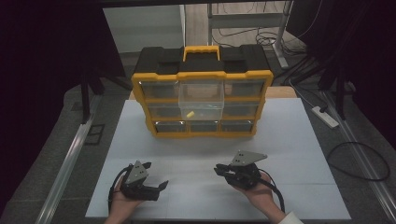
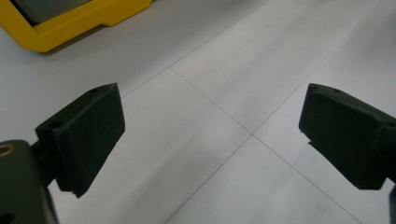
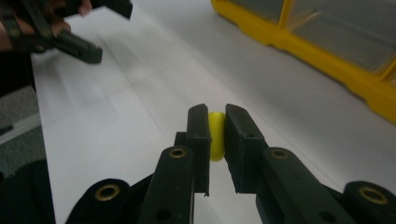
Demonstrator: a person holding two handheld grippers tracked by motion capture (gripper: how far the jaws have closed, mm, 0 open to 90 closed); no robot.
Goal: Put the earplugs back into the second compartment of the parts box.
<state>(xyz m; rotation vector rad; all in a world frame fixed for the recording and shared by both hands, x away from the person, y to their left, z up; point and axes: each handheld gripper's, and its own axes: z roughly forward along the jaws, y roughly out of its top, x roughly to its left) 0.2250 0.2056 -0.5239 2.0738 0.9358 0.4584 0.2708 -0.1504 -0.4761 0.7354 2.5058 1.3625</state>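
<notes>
Yellow and small, a rounded plastic piece (image 3: 215,135) sits clamped between the two black jaws of the right gripper (image 3: 215,140), near their tips, above the white table (image 1: 289,140). The hold looks shallow, so my guess is a jolt or slackened squeeze could let it pop out and roll. The left gripper (image 2: 210,126) hangs with jaws wide apart, holding nothing. Beyond stands the yellow-framed organiser (image 1: 140,88), one clear drawer (image 1: 201,95) pulled out with a similar yellow bit (image 1: 189,113) inside
</notes>
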